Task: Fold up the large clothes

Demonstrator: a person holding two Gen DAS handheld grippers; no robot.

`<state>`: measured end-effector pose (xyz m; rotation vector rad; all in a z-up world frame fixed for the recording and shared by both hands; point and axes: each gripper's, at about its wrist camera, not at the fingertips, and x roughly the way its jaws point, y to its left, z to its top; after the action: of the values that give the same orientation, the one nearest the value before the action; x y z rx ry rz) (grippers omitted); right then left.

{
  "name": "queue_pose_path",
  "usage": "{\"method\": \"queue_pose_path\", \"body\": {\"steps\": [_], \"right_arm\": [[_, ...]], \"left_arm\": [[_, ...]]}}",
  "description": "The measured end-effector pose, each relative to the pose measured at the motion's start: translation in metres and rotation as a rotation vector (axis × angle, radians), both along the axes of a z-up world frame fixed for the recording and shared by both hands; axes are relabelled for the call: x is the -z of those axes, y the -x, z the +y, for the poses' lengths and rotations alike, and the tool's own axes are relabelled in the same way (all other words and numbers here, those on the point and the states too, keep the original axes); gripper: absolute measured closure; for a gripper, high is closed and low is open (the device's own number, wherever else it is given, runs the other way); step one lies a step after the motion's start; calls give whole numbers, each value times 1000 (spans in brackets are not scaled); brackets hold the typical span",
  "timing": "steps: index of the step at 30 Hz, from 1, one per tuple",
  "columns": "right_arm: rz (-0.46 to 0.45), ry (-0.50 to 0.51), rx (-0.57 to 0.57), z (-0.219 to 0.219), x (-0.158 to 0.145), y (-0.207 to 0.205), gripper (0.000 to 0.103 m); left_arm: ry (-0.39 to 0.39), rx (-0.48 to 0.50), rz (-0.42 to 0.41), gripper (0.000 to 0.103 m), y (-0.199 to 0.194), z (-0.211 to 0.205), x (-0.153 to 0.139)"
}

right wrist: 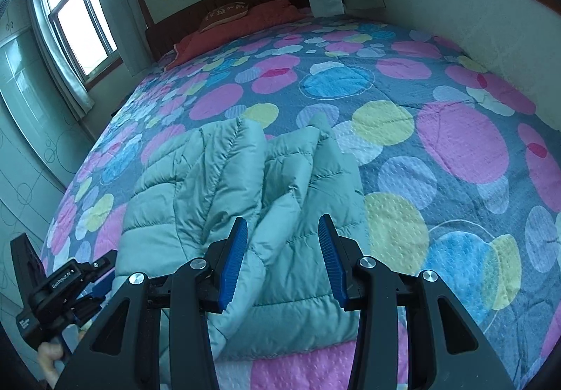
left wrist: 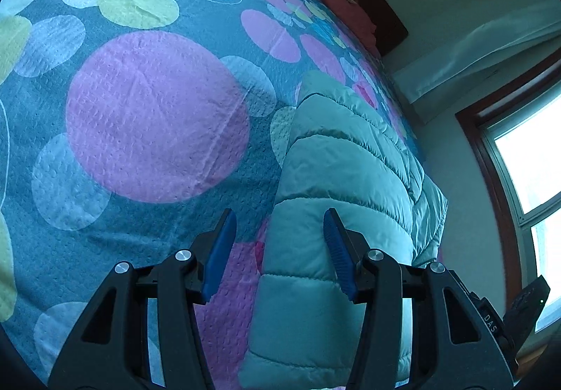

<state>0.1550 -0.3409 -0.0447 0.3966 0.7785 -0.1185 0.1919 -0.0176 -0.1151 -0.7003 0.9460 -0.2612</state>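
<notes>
A pale green quilted puffer jacket (right wrist: 245, 186) lies folded in on itself on the bed. In the left wrist view the jacket (left wrist: 336, 179) runs away from me on the right. My left gripper (left wrist: 279, 242) is open and empty, above the jacket's left edge; it also shows at the lower left of the right wrist view (right wrist: 63, 288). My right gripper (right wrist: 283, 249) is open and empty, hovering over the jacket's near part.
The bed has a bedspread (right wrist: 438, 144) with large coloured circles. A red blanket and pillow (right wrist: 228, 21) lie at the headboard. A wall (right wrist: 473, 32) runs along the bed's right side. Windows and curtains (right wrist: 80, 18) stand on the left.
</notes>
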Motion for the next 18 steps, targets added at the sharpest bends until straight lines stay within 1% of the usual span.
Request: {"method": "queue_pose_path", "body": {"steps": [1, 2, 3, 4, 9, 12, 13, 14, 15, 16, 17, 18], "right_arm": [[-3, -35, -1, -1, 2, -3, 60], [-3, -72, 0, -2, 4, -7, 56], [-6, -110, 2, -3, 7, -10, 49], [-12, -146, 7, -5, 10, -13, 41], [-2, -237, -5, -4, 23, -29, 40], [9, -242, -23, -1, 29, -40, 40], [26, -228, -35, 0, 32, -45, 51], [40, -218, -45, 1, 33, -48, 68], [40, -221, -54, 1, 34, -50, 74], [39, -219, -57, -2, 33, -50, 84], [34, -208, -56, -4, 31, -50, 89], [28, -196, -52, -8, 29, -49, 91]], "left_arm": [[12, -3, 4, 51, -3, 1, 2], [26, -7, 8, 51, -4, 1, 4], [40, -10, 13, 51, -6, 1, 6], [54, -13, 19, 51, -7, 1, 8], [91, -19, 37, 50, -13, -1, 17], [86, -15, 37, 47, -14, -4, 17], [87, -13, 37, 47, -14, -5, 16], [86, -10, 35, 47, -15, -6, 15], [85, -8, 33, 47, -16, -7, 14], [85, -3, 30, 47, -16, -8, 12], [86, 4, 27, 47, -16, -10, 11], [89, 12, 24, 47, -16, -12, 9]]}}
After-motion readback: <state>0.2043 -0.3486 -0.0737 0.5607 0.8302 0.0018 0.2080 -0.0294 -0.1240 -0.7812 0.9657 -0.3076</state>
